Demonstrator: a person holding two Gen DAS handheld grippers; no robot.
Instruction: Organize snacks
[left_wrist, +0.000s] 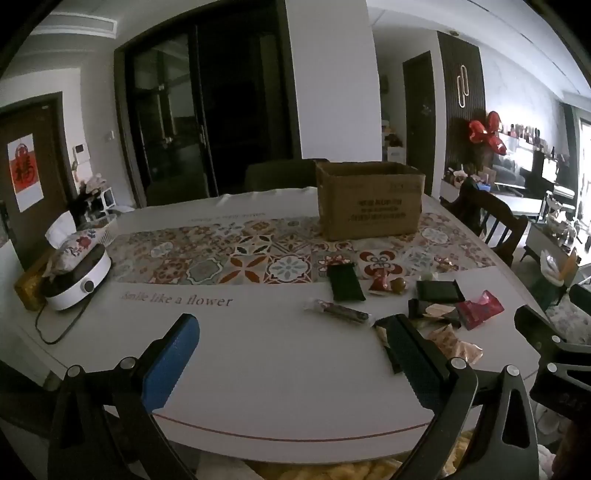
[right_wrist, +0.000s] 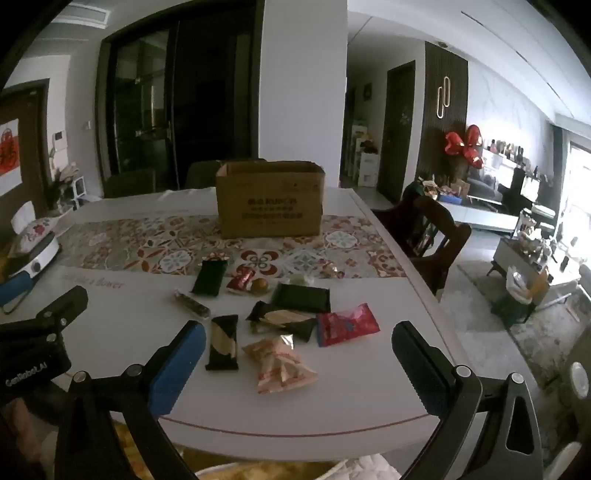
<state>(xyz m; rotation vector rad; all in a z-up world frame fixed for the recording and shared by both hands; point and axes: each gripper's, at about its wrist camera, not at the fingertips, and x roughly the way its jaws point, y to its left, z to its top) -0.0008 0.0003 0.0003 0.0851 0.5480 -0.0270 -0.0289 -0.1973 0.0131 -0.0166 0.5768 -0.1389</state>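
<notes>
Hovering above the tabletop's near edge with fingers spread wide and empty, the left gripper (left_wrist: 291, 354) and right gripper (right_wrist: 295, 358) face the scattered snacks (right_wrist: 280, 325), presumably for transfer to the open cardboard box (right_wrist: 269, 199) toward the far edge.

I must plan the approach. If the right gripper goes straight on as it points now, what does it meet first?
Probably the pale crinkled snack bag, lying on the white table between the open right gripper fingers; depth is uncertain.
</notes>
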